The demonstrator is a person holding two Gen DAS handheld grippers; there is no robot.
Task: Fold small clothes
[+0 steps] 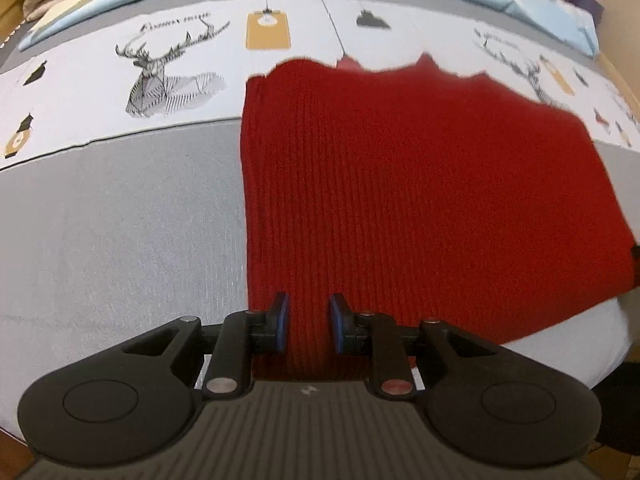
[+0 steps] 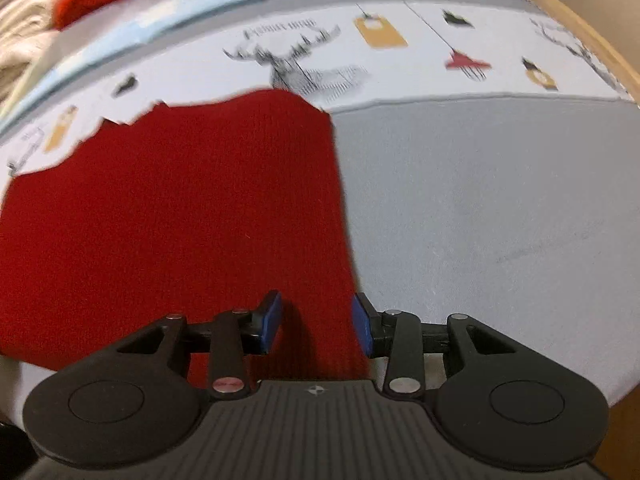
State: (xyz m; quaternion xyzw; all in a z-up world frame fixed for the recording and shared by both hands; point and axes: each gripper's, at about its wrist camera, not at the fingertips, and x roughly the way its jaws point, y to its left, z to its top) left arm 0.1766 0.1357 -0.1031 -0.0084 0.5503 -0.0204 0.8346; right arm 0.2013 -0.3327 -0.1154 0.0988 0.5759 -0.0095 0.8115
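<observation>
A red knitted garment (image 1: pixel 400 184) is spread flat on a bed (image 1: pixel 120 220) with a deer-print cover. Both the left tongs (image 1: pixel 308 324) and the right tongs (image 2: pixel 316 324) are seen open over its near corners. Only the top layer may be pinched, leaving a crooked fold.

Red ribbed knit garment (image 1: pixel 420 200) lies flat on the bed, its far edge uneven, its near edge overhanging the bed.
</observation>
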